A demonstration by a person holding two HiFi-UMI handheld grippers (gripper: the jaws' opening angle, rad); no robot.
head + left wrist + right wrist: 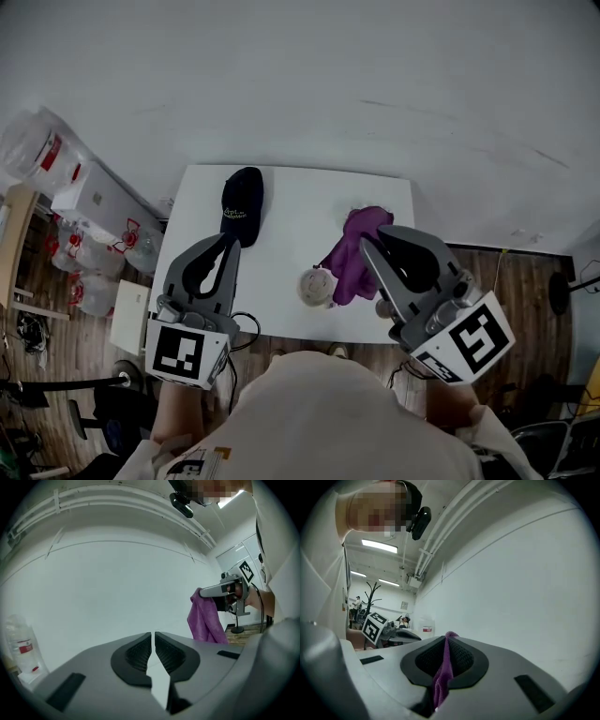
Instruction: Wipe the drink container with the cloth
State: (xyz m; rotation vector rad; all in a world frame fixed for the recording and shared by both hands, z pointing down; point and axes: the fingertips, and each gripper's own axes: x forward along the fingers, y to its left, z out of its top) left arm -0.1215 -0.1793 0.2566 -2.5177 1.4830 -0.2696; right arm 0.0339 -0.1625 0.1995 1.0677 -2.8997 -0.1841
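Status: the cloth [352, 255] is in hand, and no wipe contact shows.

- Right gripper [371, 240]: the jaws are clamped on a fold of the purple cloth. Its own view shows the fabric [442, 673] pinched between the pads and trailing toward the camera. From the left gripper view the cloth [206, 620] hangs free in the air below the right gripper [202, 592], touching nothing.
- Left gripper [228, 240]: the jaws are closed to a thin slit with nothing between them [153, 635], so it is empty and not steadying anything.
- Container [316, 287]: it stands on the white tabletop [291, 202] close to the near edge, between the two grippers and just left of the hanging cloth. Neither gripper holds it. Only its pale round top shows from above, so I cannot tell whether the surface is wet or dirty.
- A black cap [242, 204] lies at far left on the tabletop. It is unrelated to the task.

My read is that the pickup is done and the wipe itself remains. Both grippers sit up and level, clear of the container. Left to do: bring the cloth down onto the container, probably brace it with the left jaws, and rub. The light container near the edge is a tip risk if wiped unbraced.
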